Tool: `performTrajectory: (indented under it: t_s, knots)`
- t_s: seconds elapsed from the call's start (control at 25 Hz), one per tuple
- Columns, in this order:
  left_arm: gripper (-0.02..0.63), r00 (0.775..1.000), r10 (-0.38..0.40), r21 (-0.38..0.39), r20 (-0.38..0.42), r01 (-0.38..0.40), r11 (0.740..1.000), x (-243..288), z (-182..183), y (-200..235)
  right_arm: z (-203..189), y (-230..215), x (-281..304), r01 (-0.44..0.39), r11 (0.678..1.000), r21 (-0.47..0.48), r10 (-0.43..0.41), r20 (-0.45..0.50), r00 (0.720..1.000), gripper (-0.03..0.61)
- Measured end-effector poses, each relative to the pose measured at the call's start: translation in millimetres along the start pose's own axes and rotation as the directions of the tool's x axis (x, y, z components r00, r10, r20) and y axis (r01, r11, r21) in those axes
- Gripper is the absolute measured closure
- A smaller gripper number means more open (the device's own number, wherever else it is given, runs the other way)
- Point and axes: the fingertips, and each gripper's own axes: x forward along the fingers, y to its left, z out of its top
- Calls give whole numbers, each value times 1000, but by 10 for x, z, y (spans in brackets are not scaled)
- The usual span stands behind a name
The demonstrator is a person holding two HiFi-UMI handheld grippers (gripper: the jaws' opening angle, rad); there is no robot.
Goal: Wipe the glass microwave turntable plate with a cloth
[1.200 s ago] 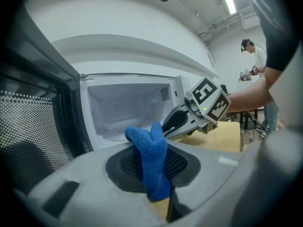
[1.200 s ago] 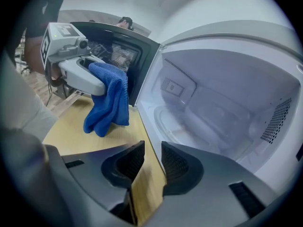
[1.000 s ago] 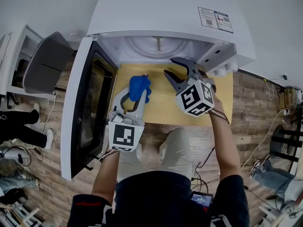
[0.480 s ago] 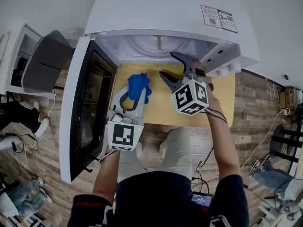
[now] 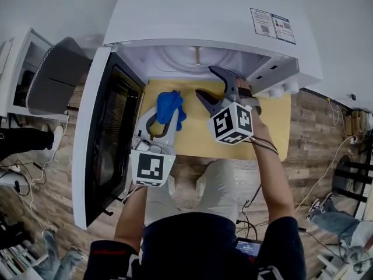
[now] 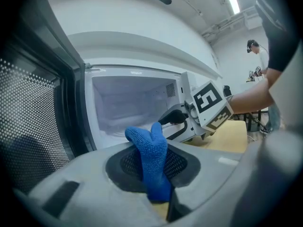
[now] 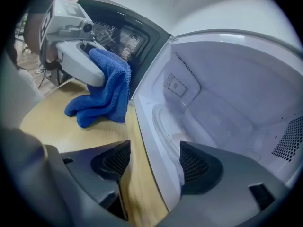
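Note:
A white microwave (image 5: 198,16) stands open on a light wooden table (image 5: 198,130), its door (image 5: 108,133) swung to the left. The glass turntable plate (image 7: 165,122) lies inside on the cavity floor and shows faintly in the head view (image 5: 185,53). My left gripper (image 5: 166,118) is shut on a blue cloth (image 5: 171,107), which sticks up between its jaws (image 6: 150,150) and hangs over the table. My right gripper (image 5: 205,80) is open at the cavity's front sill. In the right gripper view (image 7: 154,162) only the sill edge runs between its jaws.
A grey chair (image 5: 55,77) stands left of the open door. Cables and a person's shoes lie on the wooden floor (image 5: 326,150). Another person (image 6: 258,56) stands far off in the room. The microwave's control side (image 5: 274,74) is just right of my right gripper.
My right gripper's jaws have spread wider and it has shifted slightly left along the sill. The left gripper and cloth have stayed put.

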Motion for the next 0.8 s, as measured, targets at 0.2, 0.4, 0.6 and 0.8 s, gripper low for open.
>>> performTrajectory:
  t_s: [0.2,0.4,0.6,0.8]
  knots:
    - [549,1000,11,-18,3,-11,1000,67,25,46,-8,7,6,12,1000,-19,-12,4,1000,291]
    - [549,999,17,-4,38,-17,1000,186,159,98,-16,17,5,19,999,-29,-18,14,1000,287]
    - [549,997,32,6,65,-32,999,300,301,168,-13,23,9,20,999,-32,-19,22,1000,287]
    - [549,996,70,59,60,-73,996,408,444,261,-24,25,11,24,999,-42,-23,23,999,285]
